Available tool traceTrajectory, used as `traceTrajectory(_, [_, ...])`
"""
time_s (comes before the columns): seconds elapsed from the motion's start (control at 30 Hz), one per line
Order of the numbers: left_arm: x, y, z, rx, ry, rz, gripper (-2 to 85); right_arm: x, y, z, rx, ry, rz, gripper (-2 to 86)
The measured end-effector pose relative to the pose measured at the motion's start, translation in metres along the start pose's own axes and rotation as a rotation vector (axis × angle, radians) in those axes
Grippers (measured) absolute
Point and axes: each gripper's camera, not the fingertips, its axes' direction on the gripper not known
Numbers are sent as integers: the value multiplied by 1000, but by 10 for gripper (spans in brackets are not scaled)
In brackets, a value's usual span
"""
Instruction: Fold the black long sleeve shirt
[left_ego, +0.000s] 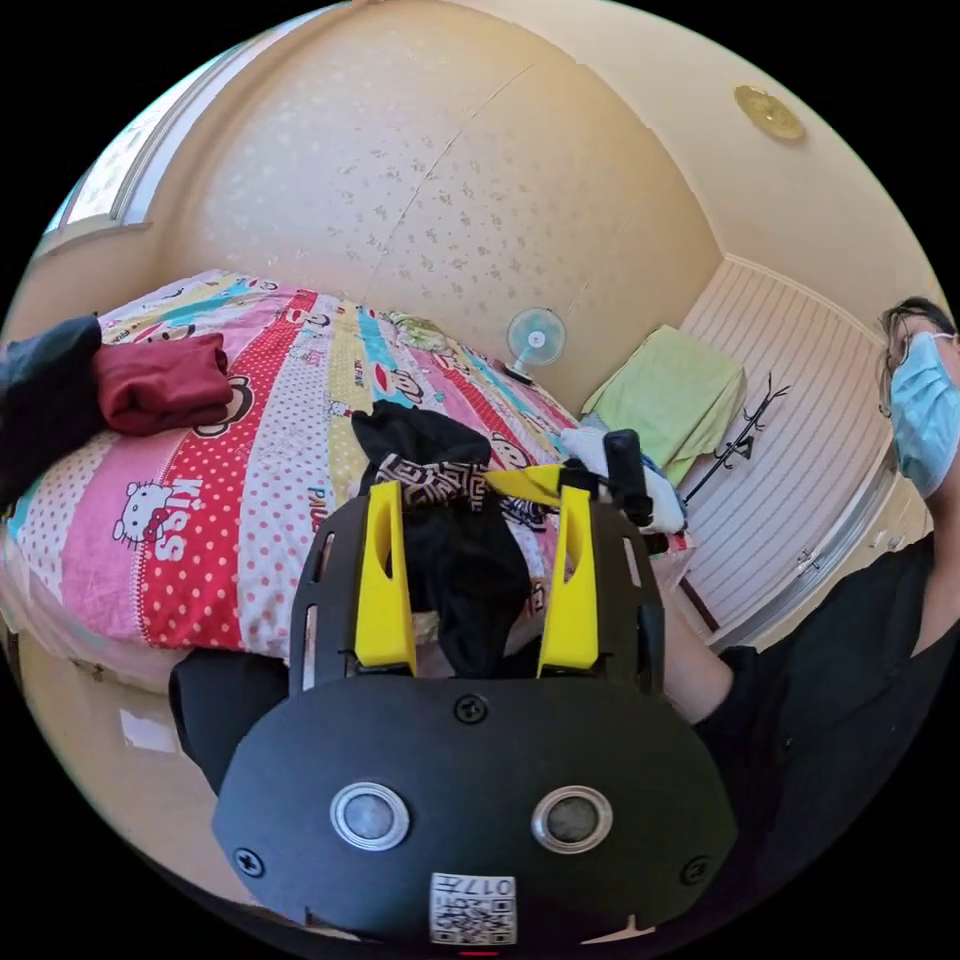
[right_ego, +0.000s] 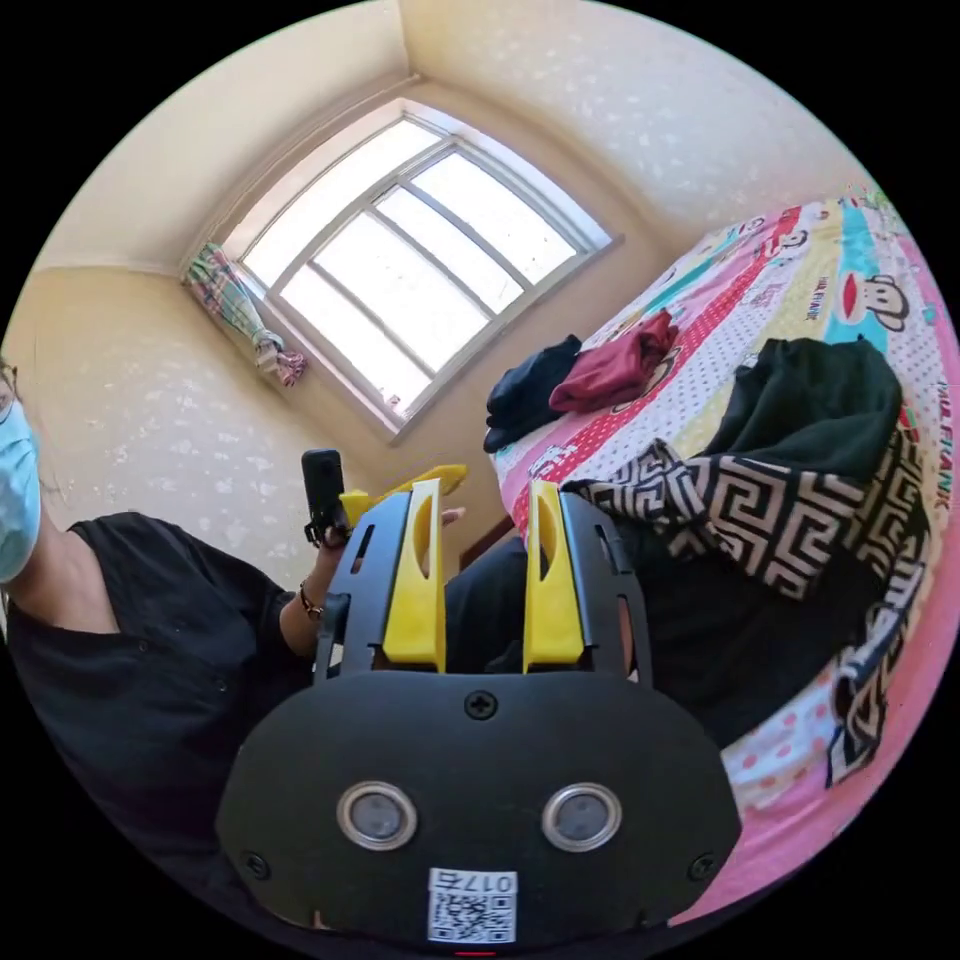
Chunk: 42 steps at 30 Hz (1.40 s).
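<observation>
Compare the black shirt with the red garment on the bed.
The black shirt is black with a patterned band, the red garment plain dark red. The black shirt lies crumpled at the bed's near edge, the red garment folded farther off. Both rest on the bedspread.

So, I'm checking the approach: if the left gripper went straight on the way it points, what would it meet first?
Probably the black long sleeve shirt, bunched on the bed directly ahead of the left gripper; its open jaws already flank the cloth, though depth is unclear.
</observation>
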Motion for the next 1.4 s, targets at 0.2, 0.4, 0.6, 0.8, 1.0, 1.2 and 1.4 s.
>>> traceTrajectory(0.2, [-25, -14, 56, -66, -55, -130, 205, 14, 78, -70, 229, 149, 150, 129])
traceTrajectory(0.4, [-48, -29, 126, -292, -156, -173, 51, 29, 121, -75, 361, 81, 164, 121])
traceTrajectory(0.6, [-41, -49, 41, -30, -201, -81, 37, 4, 127, -42, 309, 206, 38, 122])
traceTrajectory(0.8, [-101, -41, -53, 166, -504, -236, 57, -2, 136, -10, 276, 220, 17, 123])
traceTrajectory(1.0, [-139, -18, -89, 214, -466, -357, 102, -24, 128, 25, 178, 334, -9, 124])
traceTrajectory(1.2, [-163, -8, -92, 150, -340, -476, 148, -45, 53, 85, -109, 521, -229, 136])
traceTrajectory(1.4, [-175, 11, -101, 131, -284, -574, 169, -48, 3, 216, -543, 560, -592, 144])
